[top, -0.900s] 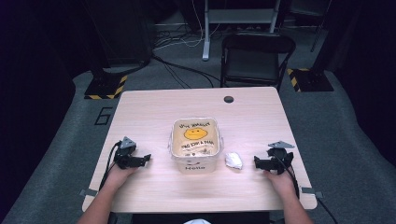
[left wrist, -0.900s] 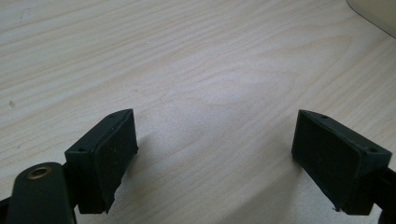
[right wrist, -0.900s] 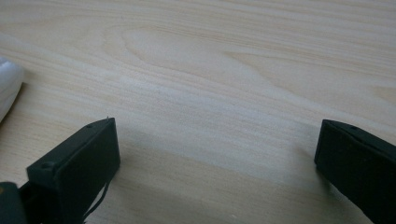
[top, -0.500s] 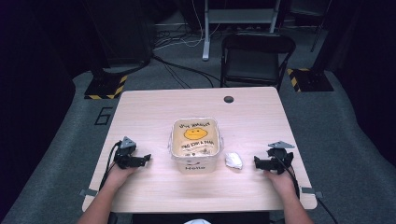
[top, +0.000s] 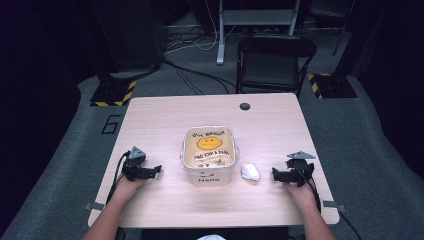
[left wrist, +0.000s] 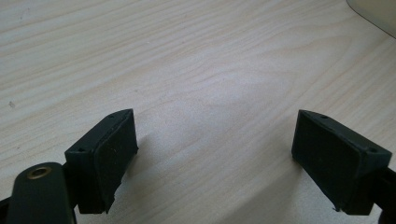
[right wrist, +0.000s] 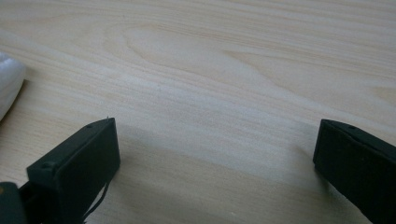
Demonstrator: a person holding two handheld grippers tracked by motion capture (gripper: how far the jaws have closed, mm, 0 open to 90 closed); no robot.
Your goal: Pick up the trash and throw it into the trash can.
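A clear plastic tub [top: 209,152] with a yellow smiley face and writing on its lid stands at the middle of the wooden table [top: 165,120]; its corner [left wrist: 373,11] shows in the left gripper view. Just right of it lies a small crumpled white wad [top: 250,172], whose edge [right wrist: 9,84] shows at the left of the right gripper view. My left gripper [top: 156,170] rests on the table left of the tub, pointing toward it, jaws wide apart and empty [left wrist: 215,149]. My right gripper [top: 274,174] rests right of the wad, pointing at it, also open and empty [right wrist: 215,154].
A round dark grommet [top: 244,106] sits near the table's far edge. Behind the table stands a black chair [top: 275,60]. Cables [top: 190,45] run across the grey floor, with yellow-and-black striped bases [top: 112,92] at both sides.
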